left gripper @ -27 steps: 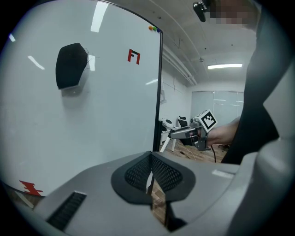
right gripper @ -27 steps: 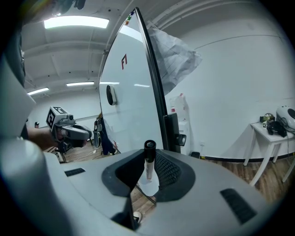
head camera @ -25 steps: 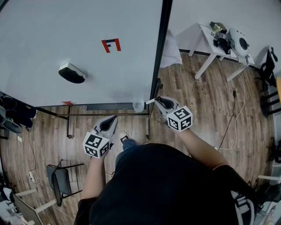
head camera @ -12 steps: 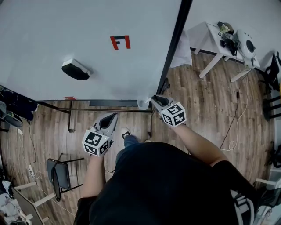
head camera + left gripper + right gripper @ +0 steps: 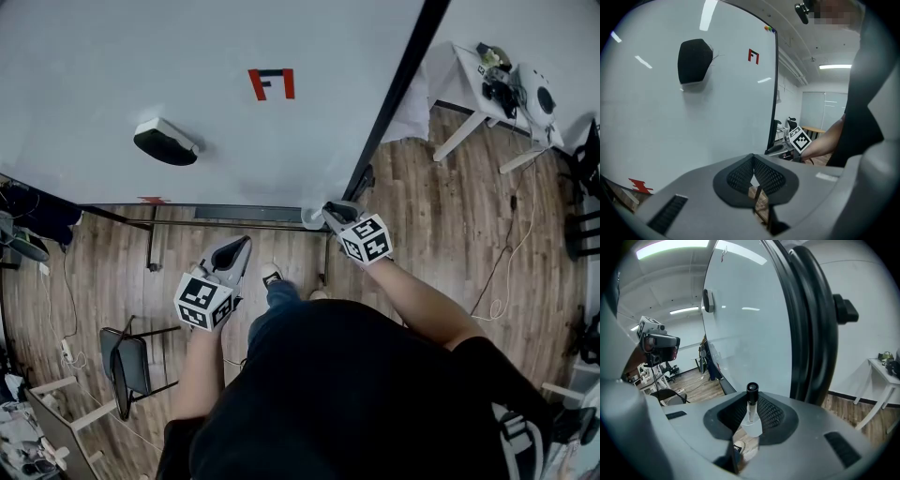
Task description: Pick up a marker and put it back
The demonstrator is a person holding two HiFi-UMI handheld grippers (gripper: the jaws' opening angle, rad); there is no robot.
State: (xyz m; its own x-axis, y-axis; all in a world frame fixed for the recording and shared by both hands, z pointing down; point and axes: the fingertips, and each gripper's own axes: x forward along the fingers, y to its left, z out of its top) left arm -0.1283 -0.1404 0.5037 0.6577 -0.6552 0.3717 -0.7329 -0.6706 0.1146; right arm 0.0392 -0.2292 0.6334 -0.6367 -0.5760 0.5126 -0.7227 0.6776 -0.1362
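While the head view looks down on both grippers in front of the whiteboard [image 5: 187, 56], it is too far off to show the marker well. Only the right gripper view shows it up close. There the marker [image 5: 752, 391] stands upright with its black cap on top, and the right gripper [image 5: 750, 405] has its two jaws pressed on the white body, one on each side. Just under it sits a small see-through cup [image 5: 751, 426], and the bottom of the marker seems to dip into it, though that part is hard to see.

From above, the right gripper [image 5: 330, 214] is at the bottom edge of the board, right by the black frame post [image 5: 394, 103], and the cup [image 5: 311, 218] shows as a pale round spot beside its tip.

The left gripper [image 5: 242, 246] is lower and off to the left, apart from the cup. Its own view shows the left gripper [image 5: 753, 164] with its jaws together and nothing held between them.

The left gripper view also shows the black eraser [image 5: 694, 60] stuck on the board and a red mark [image 5: 753, 56] to its right. The head view alone shows the wood floor [image 5: 450, 234] and a white table [image 5: 469, 70].
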